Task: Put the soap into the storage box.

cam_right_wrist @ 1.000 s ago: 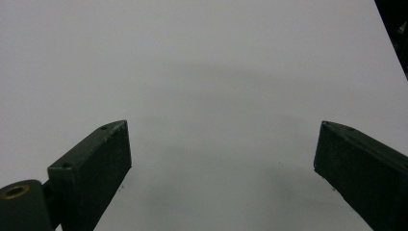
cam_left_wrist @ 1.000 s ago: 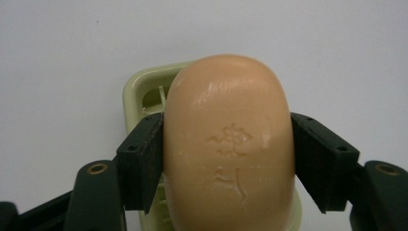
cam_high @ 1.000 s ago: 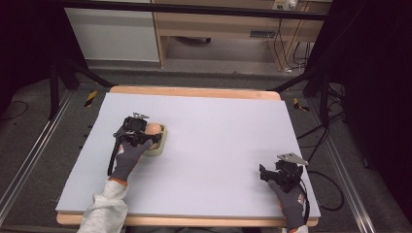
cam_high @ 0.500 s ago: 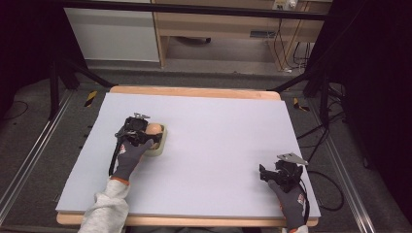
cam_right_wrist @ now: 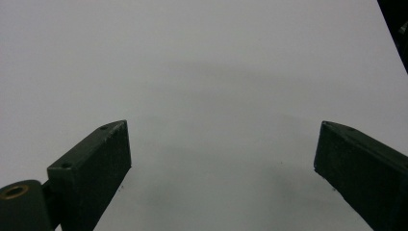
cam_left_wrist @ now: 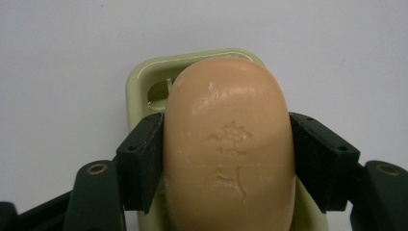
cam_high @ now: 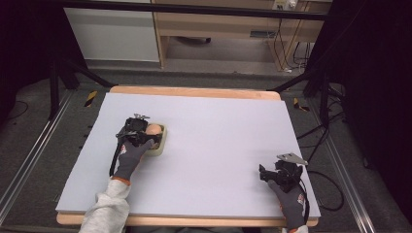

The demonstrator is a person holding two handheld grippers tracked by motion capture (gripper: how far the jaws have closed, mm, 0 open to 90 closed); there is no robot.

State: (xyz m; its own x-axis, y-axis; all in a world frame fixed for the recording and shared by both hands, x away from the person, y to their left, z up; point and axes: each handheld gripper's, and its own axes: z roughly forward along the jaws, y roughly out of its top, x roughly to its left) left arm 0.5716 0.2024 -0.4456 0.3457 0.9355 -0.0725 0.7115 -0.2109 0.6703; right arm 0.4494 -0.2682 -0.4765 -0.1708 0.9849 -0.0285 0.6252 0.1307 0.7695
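Nearest, at lower right of the high view: right gripper (cam_high: 283,174) resting low over the pale tabletop (cam_high: 218,145), held by a gloved hand (cam_high: 291,206). In its own view, jaws spread wide, nothing between them, bare grey surface beneath.

Further up, left of centre in the high view: left gripper (cam_high: 137,133) in a gloved hand (cam_high: 128,158), white sleeve (cam_high: 104,213) entering from the bottom edge. Just ahead of it, soap dish (cam_high: 162,141), pale green, flat on the tabletop. In the left gripper view: dish (cam_left_wrist: 144,79) with raised rim, holding one soap bar (cam_left_wrist: 228,149), peach-coloured, oval, lying lengthwise and covering most of the tray. Stamped characters on the bar's top face, worn, not legible. Left gripper (cam_left_wrist: 226,161) jaws partly closed, pads pressed against both long sides of the bar, pinching it; whether the bar touches the dish floor cannot be told.

Farthest, at top of the high view: wooden table edge (cam_high: 194,91), beyond it a light cabinet (cam_high: 111,34).
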